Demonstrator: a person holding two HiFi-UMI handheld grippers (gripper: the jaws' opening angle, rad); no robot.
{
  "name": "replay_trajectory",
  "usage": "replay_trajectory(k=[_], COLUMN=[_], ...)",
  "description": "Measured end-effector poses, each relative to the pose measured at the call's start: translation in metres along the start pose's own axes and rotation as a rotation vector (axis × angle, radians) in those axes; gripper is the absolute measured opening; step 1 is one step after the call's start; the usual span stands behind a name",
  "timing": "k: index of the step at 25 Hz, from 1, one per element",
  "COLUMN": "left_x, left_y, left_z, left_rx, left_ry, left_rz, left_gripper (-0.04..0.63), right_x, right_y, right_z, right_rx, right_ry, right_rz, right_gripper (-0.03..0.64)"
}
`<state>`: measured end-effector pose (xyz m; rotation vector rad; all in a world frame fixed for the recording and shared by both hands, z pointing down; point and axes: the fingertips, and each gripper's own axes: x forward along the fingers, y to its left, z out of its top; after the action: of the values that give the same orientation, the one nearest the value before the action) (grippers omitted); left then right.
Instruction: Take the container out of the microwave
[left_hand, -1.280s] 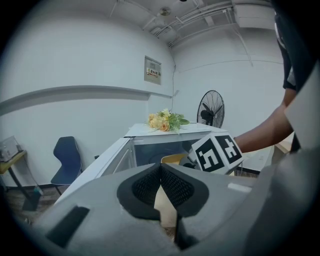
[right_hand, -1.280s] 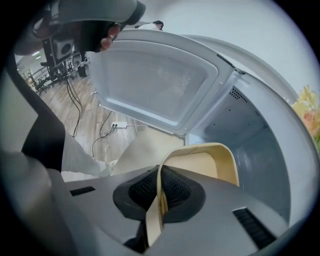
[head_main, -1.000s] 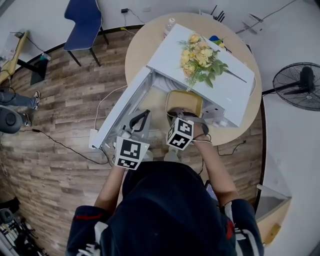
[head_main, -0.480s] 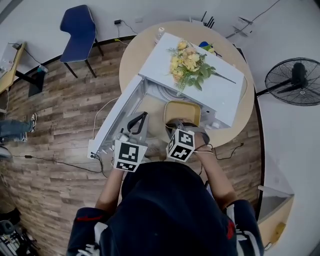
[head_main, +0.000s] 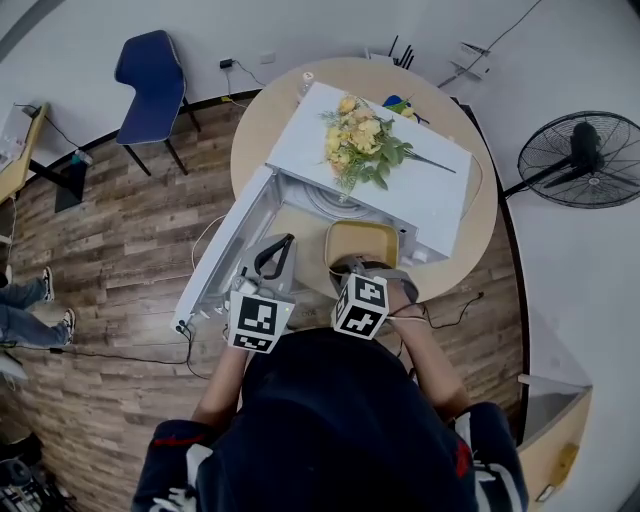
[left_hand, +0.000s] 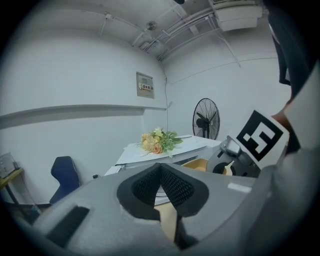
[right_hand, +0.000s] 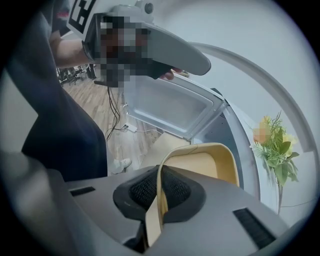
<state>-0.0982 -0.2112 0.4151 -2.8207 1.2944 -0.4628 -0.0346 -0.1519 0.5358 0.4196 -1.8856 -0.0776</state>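
Ok, right gripper jaws pinch the near wall of the tan container, body just ahead of them at the microwave mouth; left gripper jaws pressed together, empty; looks light, stiff, thin-walled, so rim grip should hold.

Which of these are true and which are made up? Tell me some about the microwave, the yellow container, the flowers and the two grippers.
1. The right gripper is shut on the rim of the pale yellow plastic container. True.
2. The door of the white box-shaped microwave is closed. False: it is swung wide open.
3. The yellow and green flower bouquet lies on top of the microwave. True.
4. The left gripper holds the container too. False: its jaws are together on nothing.
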Motion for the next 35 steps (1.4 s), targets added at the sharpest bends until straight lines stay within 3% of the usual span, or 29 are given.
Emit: replay_trajectory(k=[35], left_x=[-0.010], left_y=[-0.011], left_z=[-0.001], left_rx=[-0.023], left_ry=[-0.009], left_rz=[-0.006], left_gripper=[0.014], right_x=[0.000], right_y=[0.015], right_z=[-0.005], right_rx=[-0.032], right_ry=[0.043], right_rz=[0.003], right_gripper=[0.012])
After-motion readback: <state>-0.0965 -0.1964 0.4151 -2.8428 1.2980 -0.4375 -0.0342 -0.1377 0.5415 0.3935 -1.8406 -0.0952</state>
